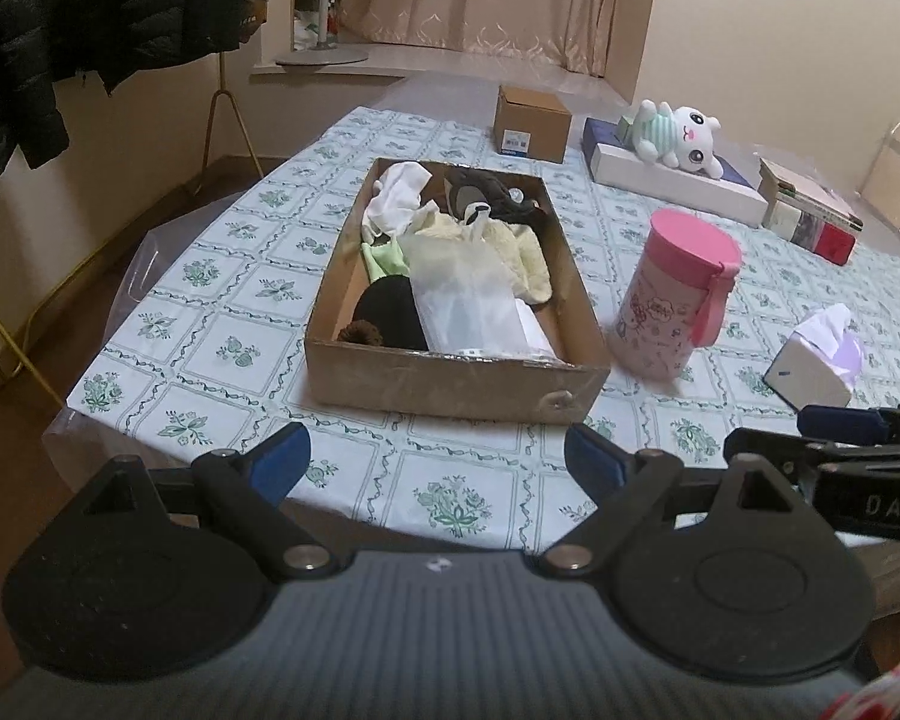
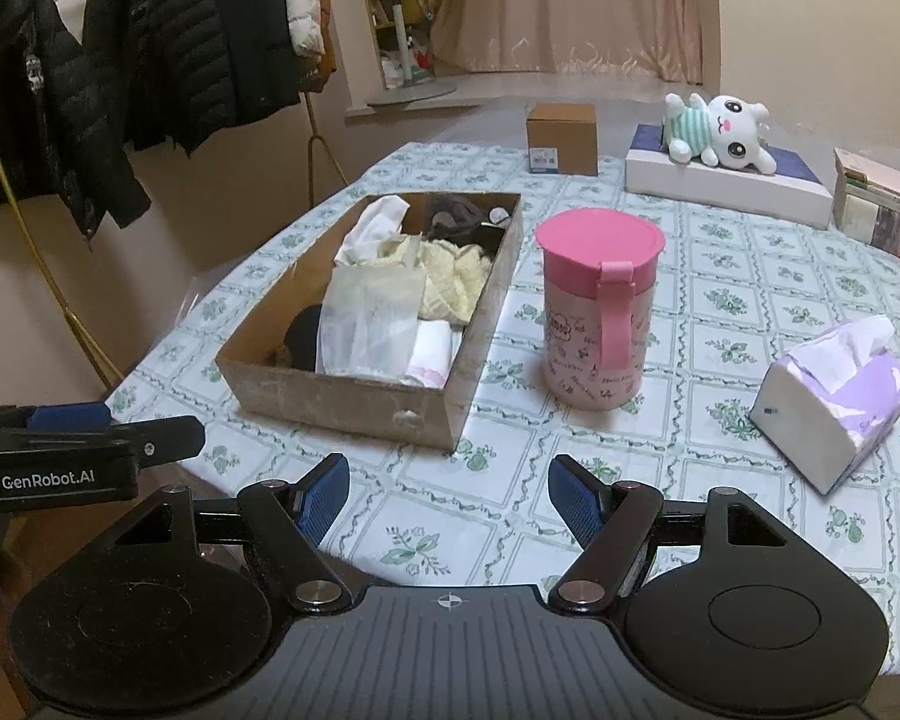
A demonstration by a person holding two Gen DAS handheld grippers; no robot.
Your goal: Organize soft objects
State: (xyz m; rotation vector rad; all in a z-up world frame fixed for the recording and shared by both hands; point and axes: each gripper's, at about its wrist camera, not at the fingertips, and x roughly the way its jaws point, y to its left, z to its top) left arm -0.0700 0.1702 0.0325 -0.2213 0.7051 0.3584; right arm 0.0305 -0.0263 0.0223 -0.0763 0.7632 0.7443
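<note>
An open cardboard box (image 1: 450, 384) (image 2: 342, 408) sits mid-table and holds soft things: a white cloth (image 1: 399, 198), a yellow knit cloth (image 1: 522, 252) (image 2: 456, 279), a brown plush (image 1: 486, 195), a black hat (image 1: 390, 312) and a translucent bag (image 1: 468, 294) (image 2: 372, 312). A white plush rabbit (image 1: 681, 135) (image 2: 720, 129) lies on a flat white box at the far right. My left gripper (image 1: 438, 459) is open and empty above the table's near edge, in front of the box. My right gripper (image 2: 450, 495) is open and empty, right of the left one.
A pink lidded canister (image 1: 672, 294) (image 2: 597, 306) stands right of the box. A tissue pack (image 1: 819, 360) (image 2: 834, 402) lies at the near right. A small brown carton (image 1: 531, 123) (image 2: 561, 138) and stacked books (image 1: 810, 210) sit far. Coats hang on a rack (image 2: 150, 60) at left.
</note>
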